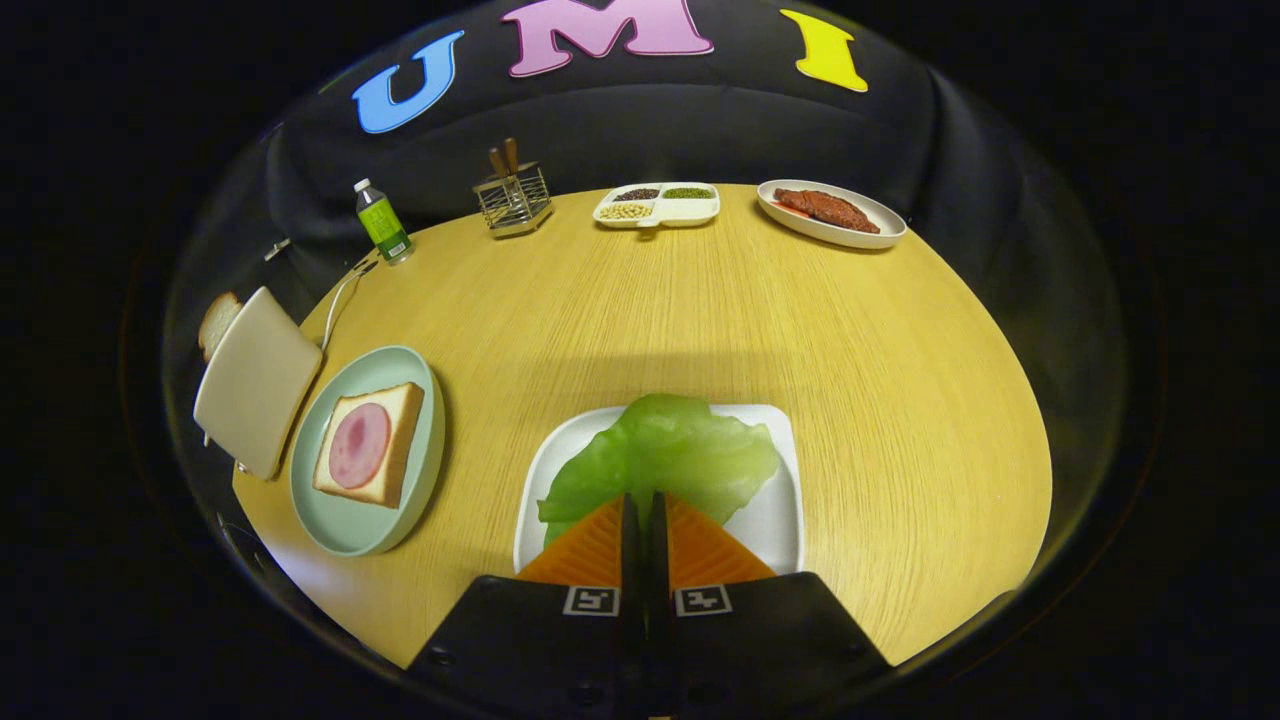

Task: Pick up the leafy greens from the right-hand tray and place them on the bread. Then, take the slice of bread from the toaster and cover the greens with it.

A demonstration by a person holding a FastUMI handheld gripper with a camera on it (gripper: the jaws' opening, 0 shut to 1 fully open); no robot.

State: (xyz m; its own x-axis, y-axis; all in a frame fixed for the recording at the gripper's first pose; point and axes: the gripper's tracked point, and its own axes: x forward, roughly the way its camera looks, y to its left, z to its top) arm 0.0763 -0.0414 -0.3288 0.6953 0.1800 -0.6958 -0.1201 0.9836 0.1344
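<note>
A pale green lettuce leaf (pixel 665 455) lies flat on a white square tray (pixel 775 520), just ahead of and under my fingertips. My gripper (pixel 640 497) is shut, its two fingers pressed together above the leaf's near edge, and nothing shows between them. To the left, a slice of bread (pixel 398 415) topped with a round of ham (pixel 360 445) rests on a light green plate (pixel 345 525). Further left stands a cream toaster (pixel 255 380) with a slice of bread (pixel 217 322) sticking out of its top.
Along the far edge of the wooden table stand a green bottle (pixel 382 222), a wire holder (pixel 513 197) with wooden handles, a divided dish (pixel 657 205) of grains and a plate of meat (pixel 830 212). A white cable (pixel 340 300) runs from the toaster.
</note>
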